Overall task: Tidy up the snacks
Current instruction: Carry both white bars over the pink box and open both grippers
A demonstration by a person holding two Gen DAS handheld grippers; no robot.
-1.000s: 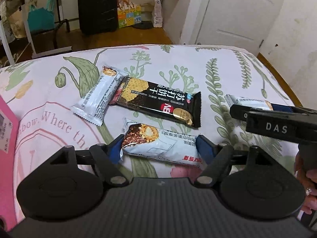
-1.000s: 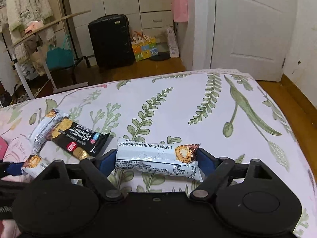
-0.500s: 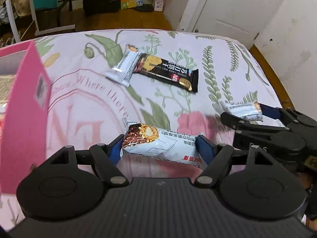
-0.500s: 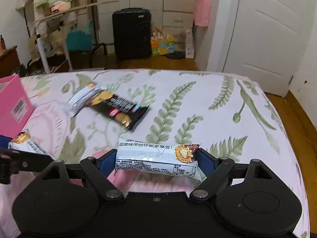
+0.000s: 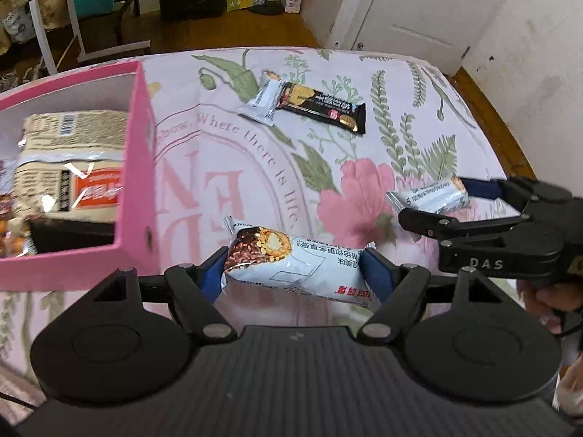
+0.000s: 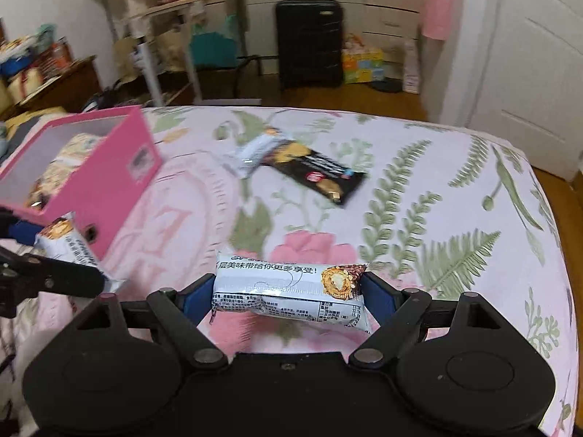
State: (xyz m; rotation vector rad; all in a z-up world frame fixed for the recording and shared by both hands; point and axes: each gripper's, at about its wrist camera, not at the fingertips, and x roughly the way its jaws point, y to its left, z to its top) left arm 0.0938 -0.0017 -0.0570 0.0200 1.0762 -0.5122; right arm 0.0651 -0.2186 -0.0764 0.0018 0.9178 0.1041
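My left gripper [image 5: 293, 271] is shut on a white wafer bar [image 5: 291, 266], held by its two ends above the floral bedspread. A second white wafer bar [image 6: 288, 295] is clamped the same way in my right gripper [image 6: 288, 296]. Each gripper shows in the other's view: the right gripper [image 5: 433, 200] at right, the left gripper [image 6: 62, 251] at lower left by the box. A pink box [image 5: 136, 167] lies to the left with several snack packs inside. Farther out on the bed lie a small white bar [image 5: 262, 100] and a black cracker pack [image 5: 322, 107], touching.
The bed [image 6: 455, 218] drops off to wooden floor [image 5: 484, 109] at right and beyond. A black suitcase [image 6: 309, 42], a white rack [image 6: 153, 65] and a white door [image 6: 539, 73] stand past the far edge. A hand [image 5: 546, 298] grips the right tool.
Both grippers have lifted and moved left with their bars. The pink box has come into both views, and the two bars left on the bed now look farther away.
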